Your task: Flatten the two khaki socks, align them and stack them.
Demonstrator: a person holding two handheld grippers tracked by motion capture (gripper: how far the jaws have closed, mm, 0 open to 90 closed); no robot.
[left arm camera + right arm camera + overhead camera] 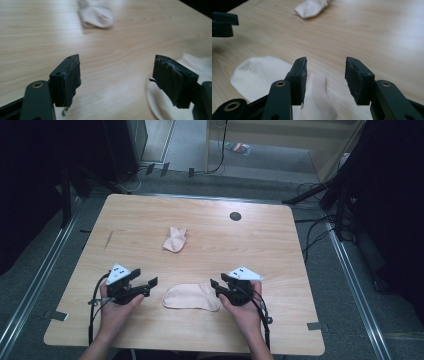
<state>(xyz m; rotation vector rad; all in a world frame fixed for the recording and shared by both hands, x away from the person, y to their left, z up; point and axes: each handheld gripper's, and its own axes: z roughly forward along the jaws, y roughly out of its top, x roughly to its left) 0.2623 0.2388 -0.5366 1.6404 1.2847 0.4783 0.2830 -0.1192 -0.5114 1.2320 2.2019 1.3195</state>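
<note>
The flat sock (192,297) is pale peach, laid out flat on the desk (280,250) near its front edge, its long axis running left to right and its rounded end pointing left. The crumpled sock (175,240) is of the same pale colour, bunched into a small irregular lump with folds on its upper side. It lies well apart from the flat sock, farther back toward the middle of the desk and slightly to the left.

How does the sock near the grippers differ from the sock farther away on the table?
The near sock lies flat and spread out between the left gripper and the right gripper; the far sock is crumpled into a small bunch. The near sock covers more of the table than the far sock. Both are pale pink.
</note>
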